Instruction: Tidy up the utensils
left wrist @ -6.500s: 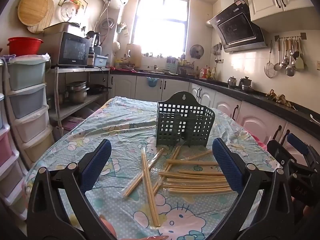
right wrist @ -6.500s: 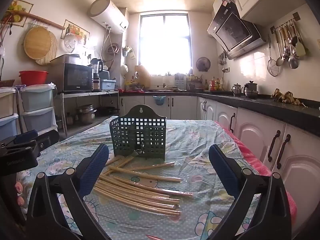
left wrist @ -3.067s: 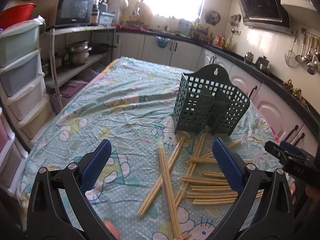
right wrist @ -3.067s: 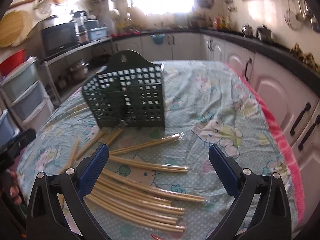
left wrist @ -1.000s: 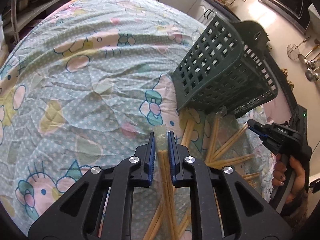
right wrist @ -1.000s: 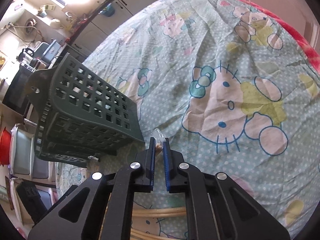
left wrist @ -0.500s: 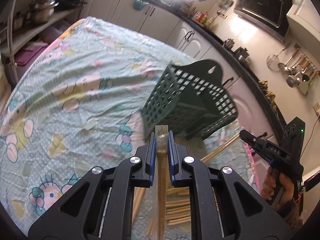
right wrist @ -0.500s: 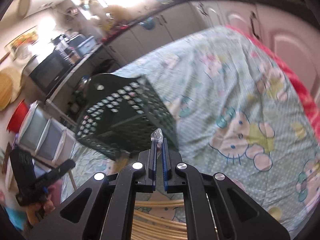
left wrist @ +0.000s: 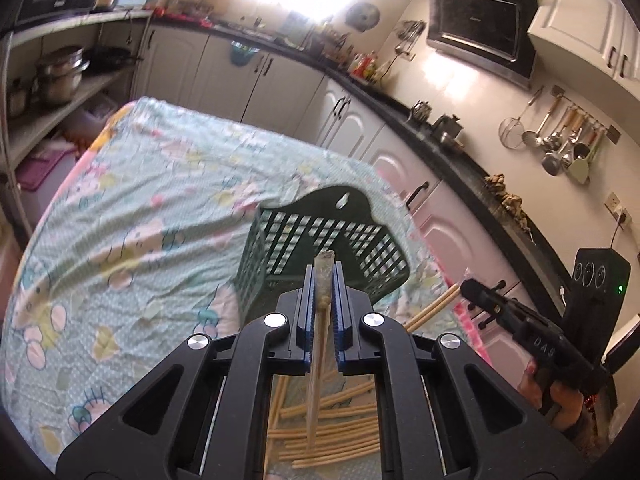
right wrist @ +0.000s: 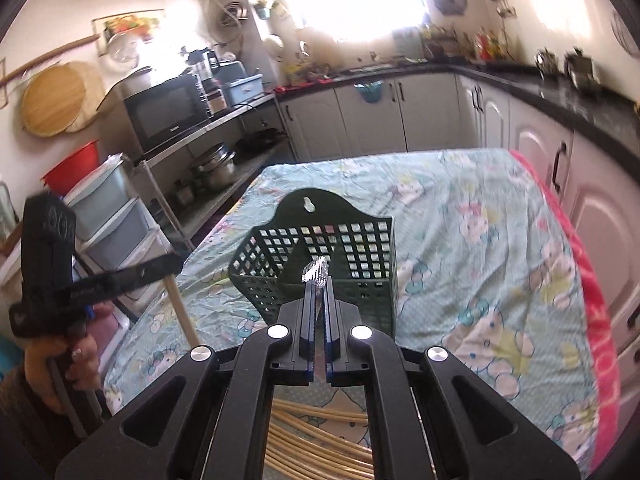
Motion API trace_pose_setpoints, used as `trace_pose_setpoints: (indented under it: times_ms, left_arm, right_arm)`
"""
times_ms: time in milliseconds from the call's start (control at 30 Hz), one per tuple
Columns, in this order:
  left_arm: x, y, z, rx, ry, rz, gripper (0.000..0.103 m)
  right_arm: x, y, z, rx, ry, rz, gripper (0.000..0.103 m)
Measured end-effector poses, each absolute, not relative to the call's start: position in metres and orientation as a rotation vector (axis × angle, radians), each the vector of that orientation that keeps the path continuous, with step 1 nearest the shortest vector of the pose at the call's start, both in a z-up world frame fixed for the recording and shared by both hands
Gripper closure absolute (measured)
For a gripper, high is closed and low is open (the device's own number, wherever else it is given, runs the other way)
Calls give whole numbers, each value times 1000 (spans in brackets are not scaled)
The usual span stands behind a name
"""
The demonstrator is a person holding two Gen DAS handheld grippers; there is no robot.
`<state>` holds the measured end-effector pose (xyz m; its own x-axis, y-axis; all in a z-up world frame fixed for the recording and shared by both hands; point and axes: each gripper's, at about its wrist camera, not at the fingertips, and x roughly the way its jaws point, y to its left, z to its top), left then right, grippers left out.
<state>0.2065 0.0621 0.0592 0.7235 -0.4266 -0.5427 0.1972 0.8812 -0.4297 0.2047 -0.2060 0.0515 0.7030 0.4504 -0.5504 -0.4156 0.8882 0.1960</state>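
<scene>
A dark green slotted utensil basket [left wrist: 320,240] [right wrist: 320,248] stands upright on the cartoon-print tablecloth [left wrist: 140,220]. My left gripper [left wrist: 322,276] is shut on a plastic-wrapped pair of chopsticks [left wrist: 323,268], jaws still tightening, and holds it in the air in front of the basket. My right gripper [right wrist: 318,292] is shut on another wrapped pair of chopsticks [right wrist: 316,272], also raised before the basket. Each view shows the other gripper at its edge, a hand holding it, chopsticks hanging from it. Several loose chopsticks [left wrist: 332,428] [right wrist: 320,452] lie on the cloth below.
White cabinets under a black counter [left wrist: 460,152] run along the right and far side. A shelf rack with pots [right wrist: 212,168] and plastic drawers [right wrist: 112,216] stands left of the table. A red cloth edge [right wrist: 592,300] marks the table's right side.
Both grippers shut on wrapped chopsticks lying on the cloth and have since risen with them. The basket now appears lower and smaller, and the right gripper's view has rolled upright.
</scene>
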Motion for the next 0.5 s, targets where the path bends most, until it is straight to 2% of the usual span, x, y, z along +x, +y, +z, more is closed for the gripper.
trace_pose_setpoints:
  times_ms: [500]
  left_arm:
    - [209,48,112,-344,551,-395,100]
  right_arm:
    - [190,-204,88,0,535,519,100]
